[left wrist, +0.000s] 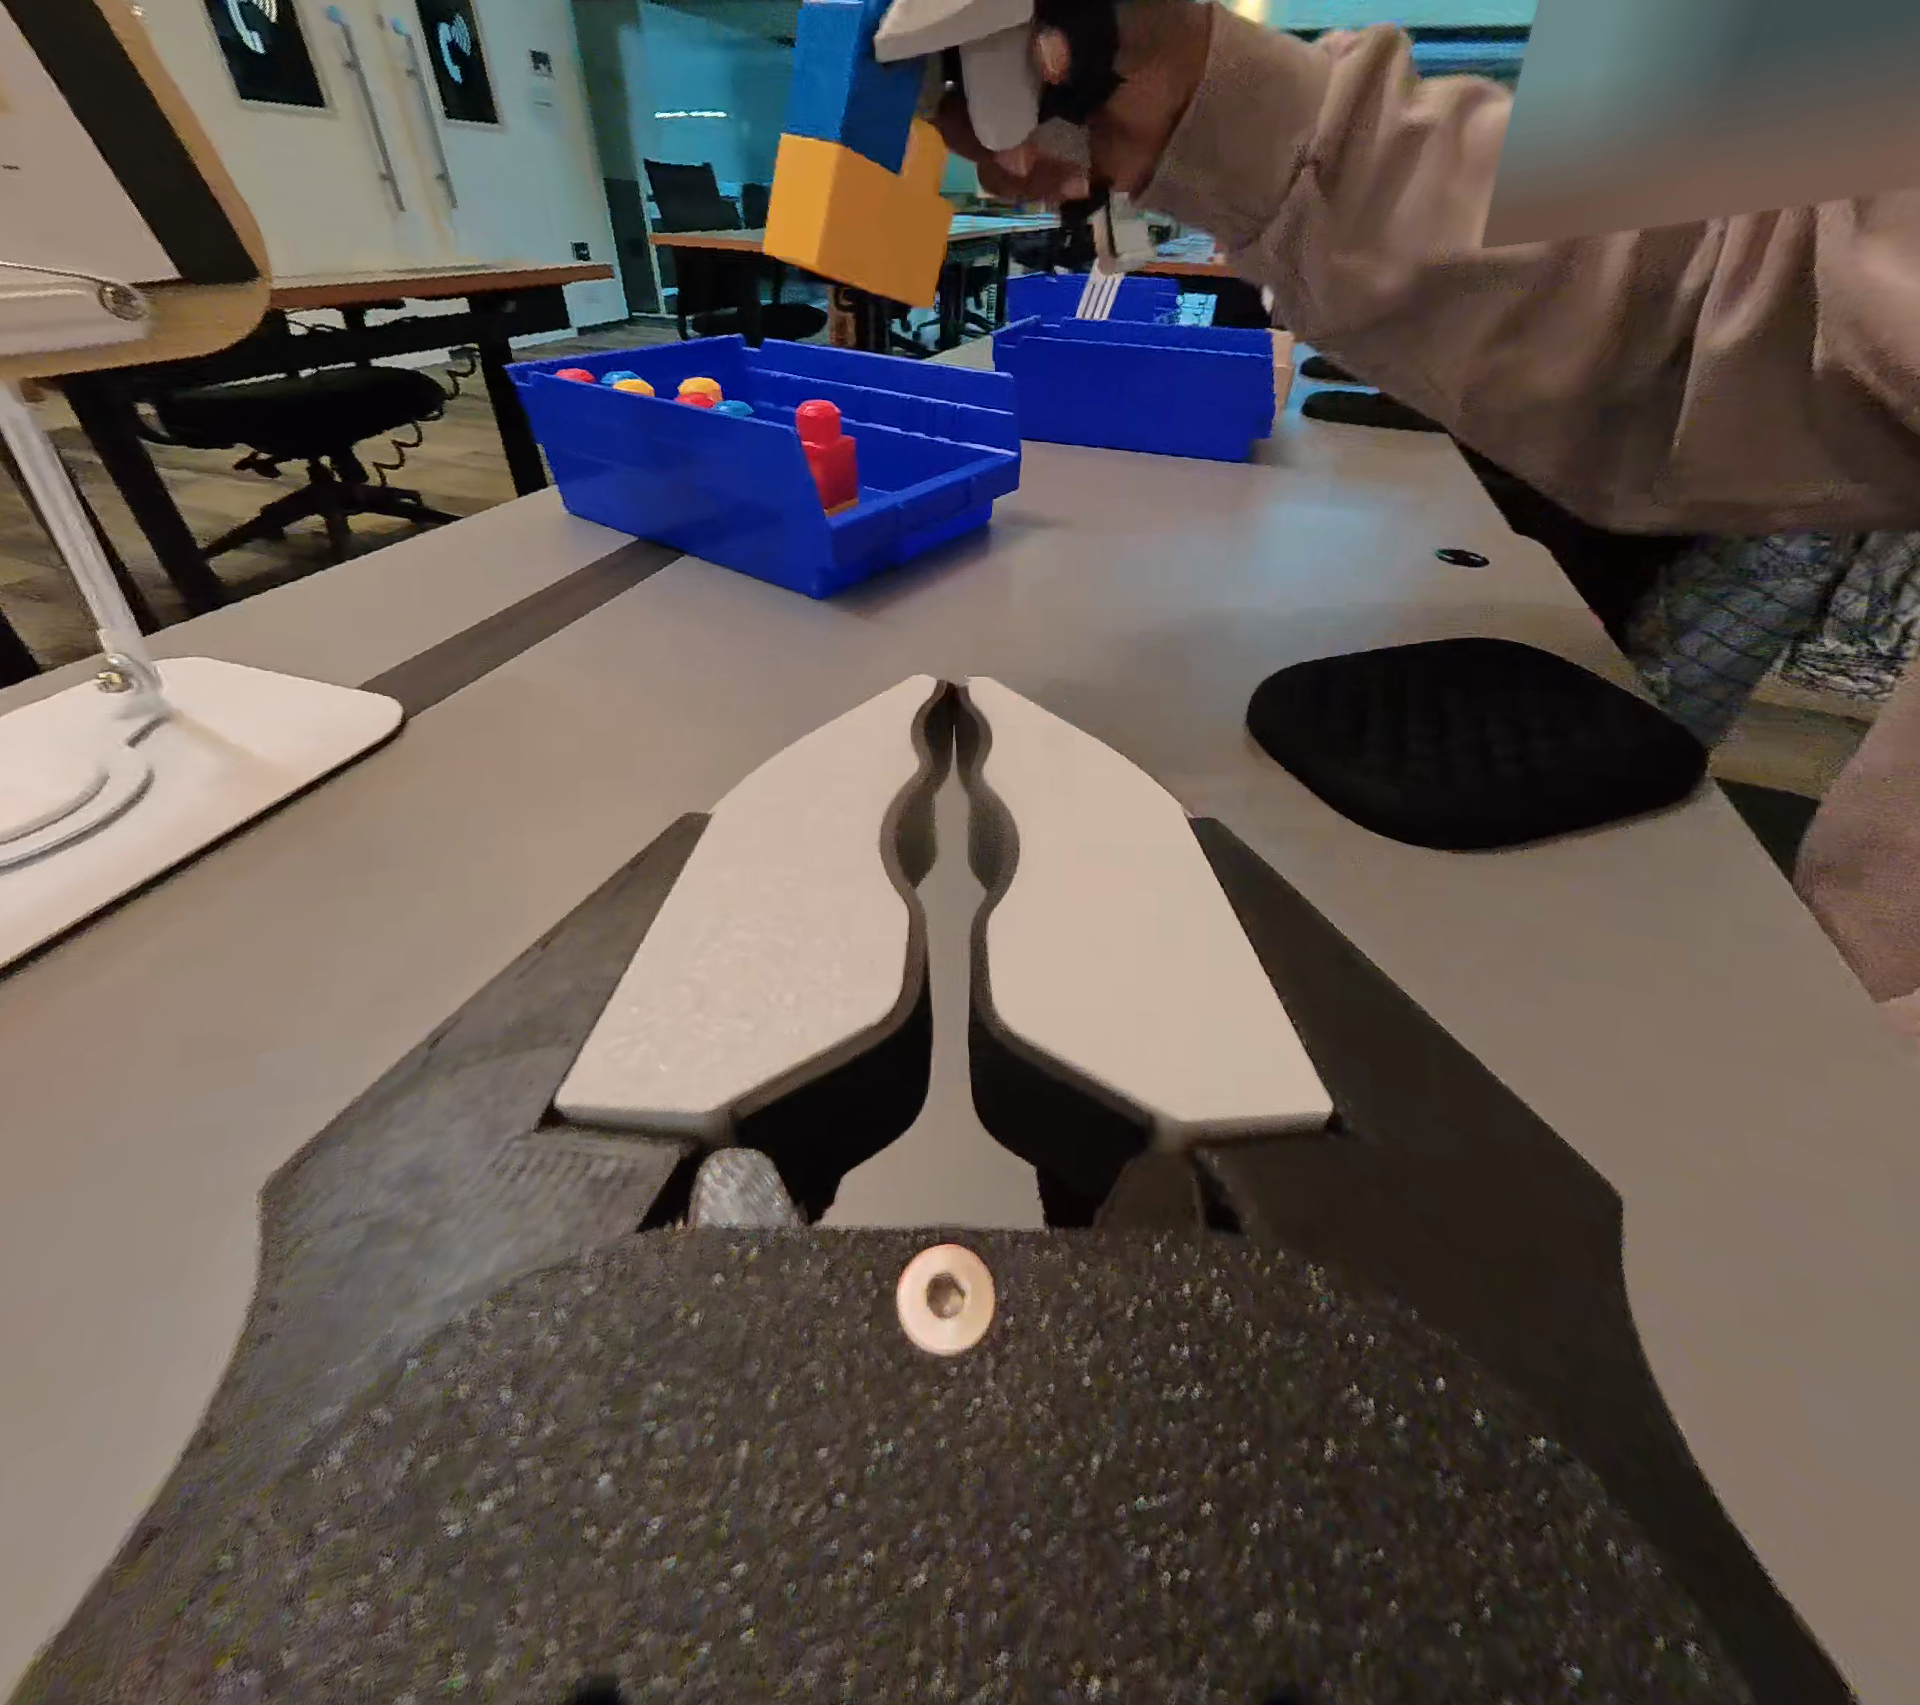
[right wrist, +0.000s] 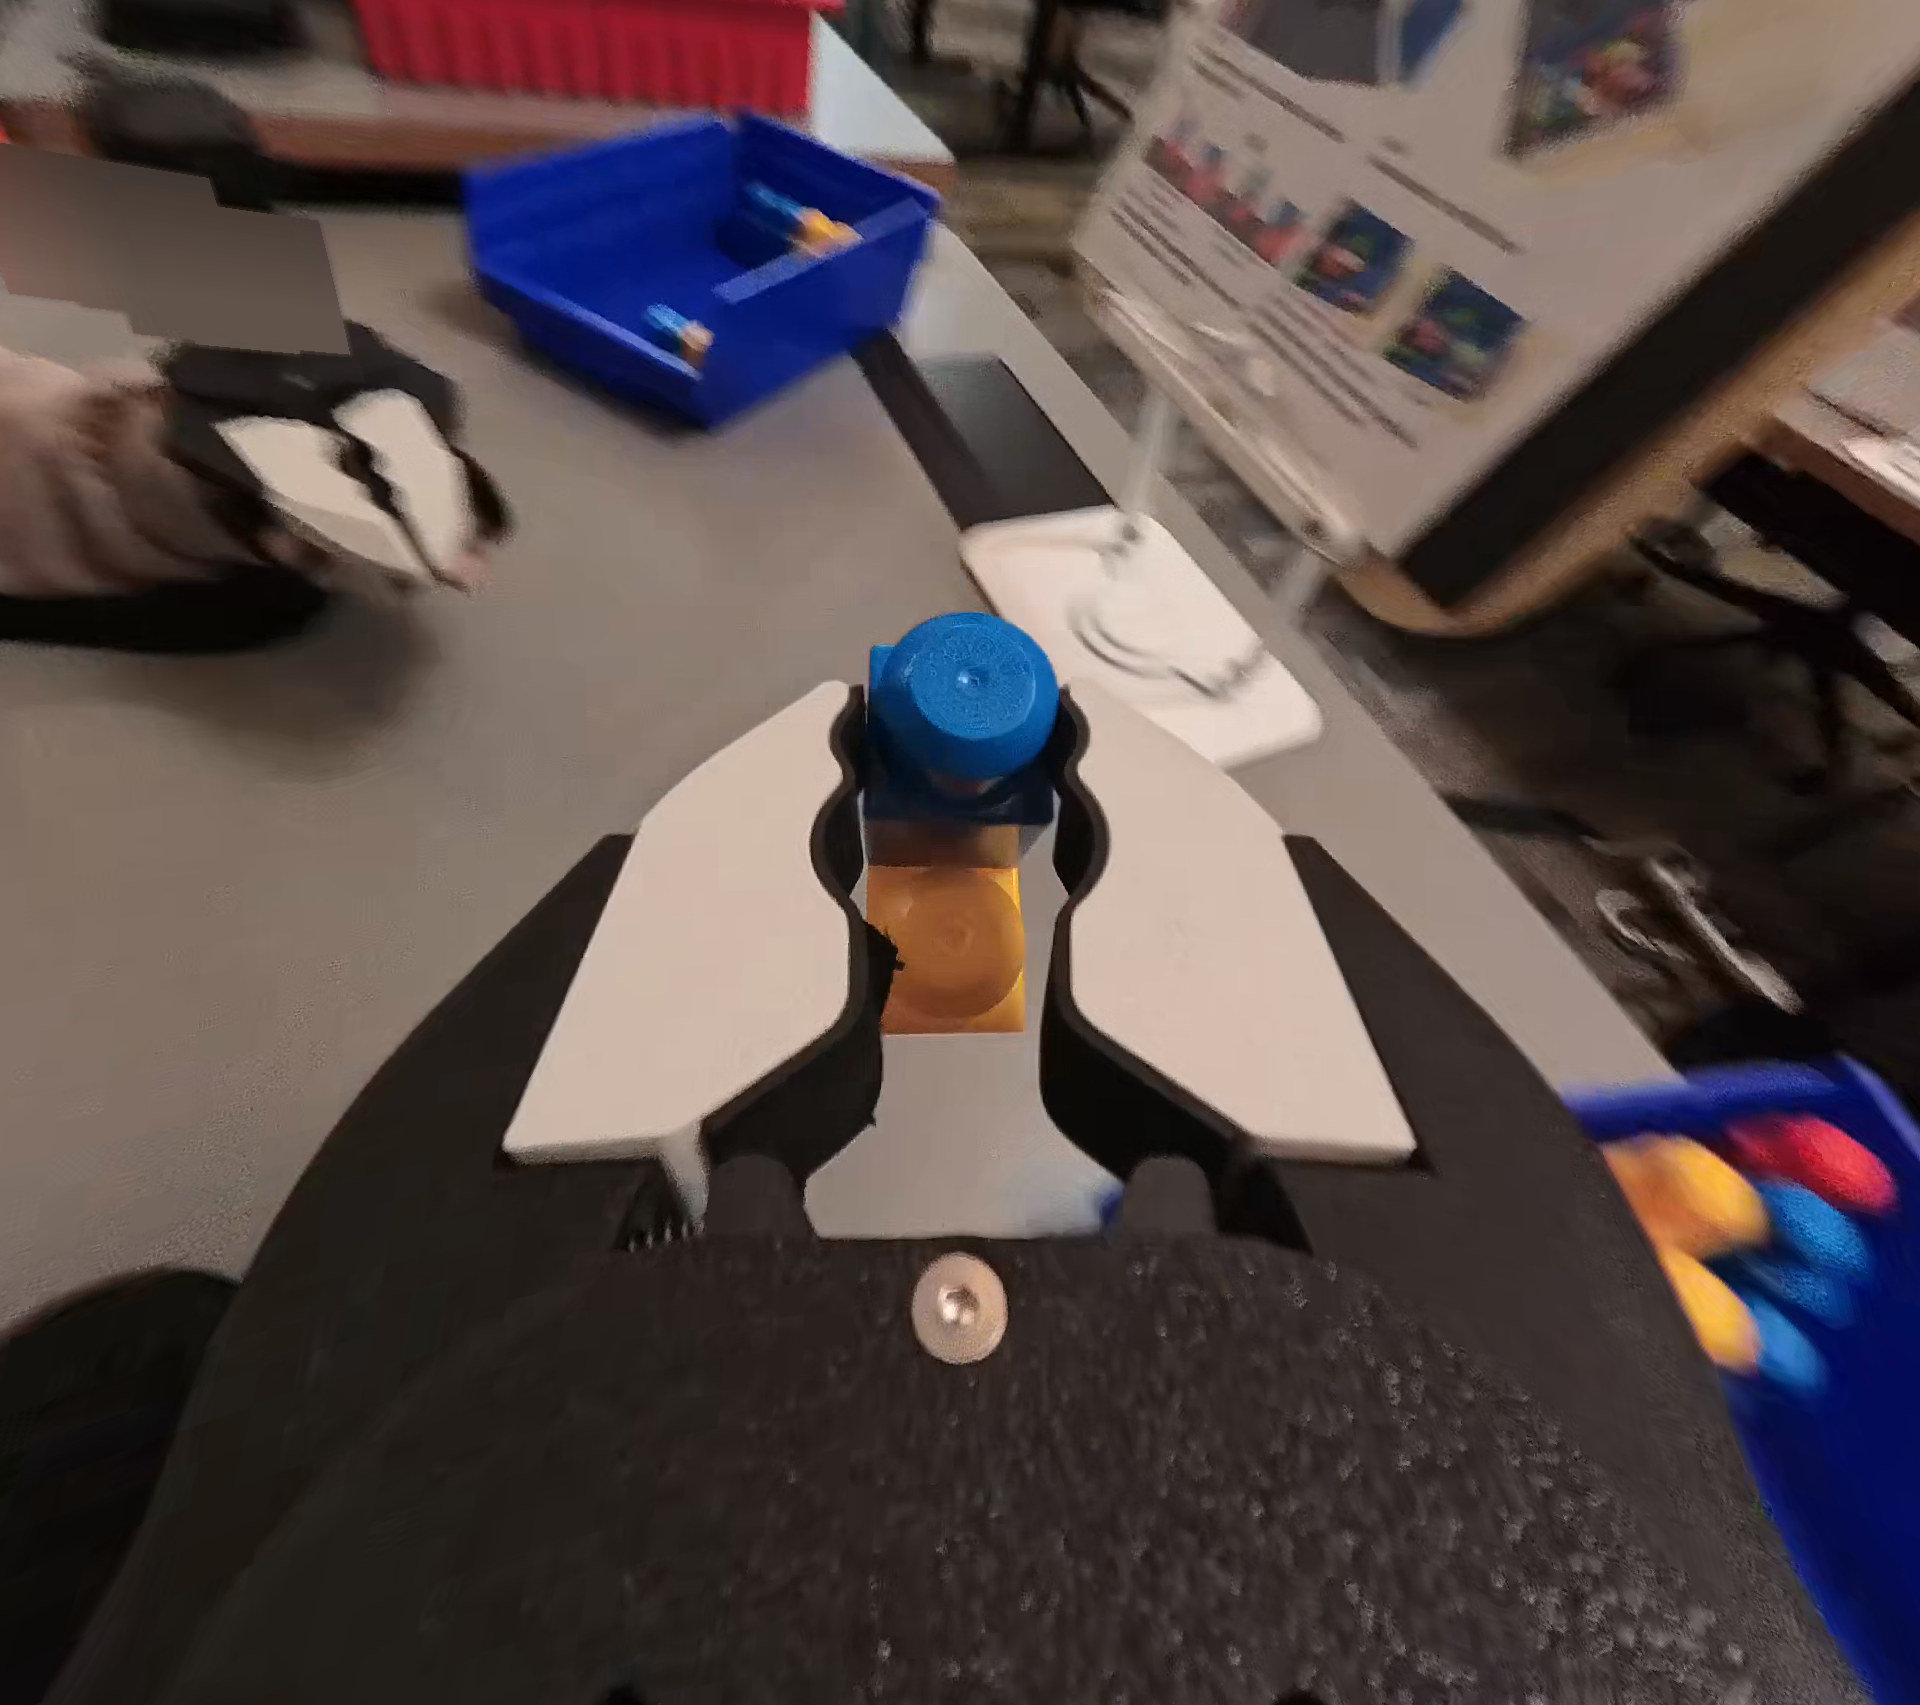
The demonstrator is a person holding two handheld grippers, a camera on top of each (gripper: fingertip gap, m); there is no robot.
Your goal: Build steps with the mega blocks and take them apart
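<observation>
1. holding the little stack in our right claw (right wrist: pixel 961 782), we have the blue block (right wrist: pixel 961 710) pinched between the fingers with the yellow block (right wrist: pixel 951 949) plugged onto its underside; in the left wrist view the pair hangs tilted in the air, well above the desk (left wrist: pixel 1143 616) and over the blue bin (left wrist: pixel 727 502).
2. our left claw (left wrist: pixel 951 699) sits low over the desk with its tips pressed together on nothing, near the black pad (left wrist: pixel 1475 736).
3. we judge the step in hand to be splitting the blue block from the yellow one, part of the take-apart half of the task.
4. to do it well, we should open the left claw first, then bring it up to the yellow block and grip it across its flat sides, below the seam.
5. we should keep the right claw firm on the blue body, not on its round stud, so it cannot twist out.
6. we should pull the two straight apart along the stud, with a small rocking motion if it sticks; a sideways wrench could fling a block off the desk.
7. working above the blue bin, where a red block (left wrist: pixel 828 450) stands upright and other blocks lie at the far end, means a dropped piece lands inside.
8. right wrist view is blurred, so fine contact is hard to judge.
</observation>
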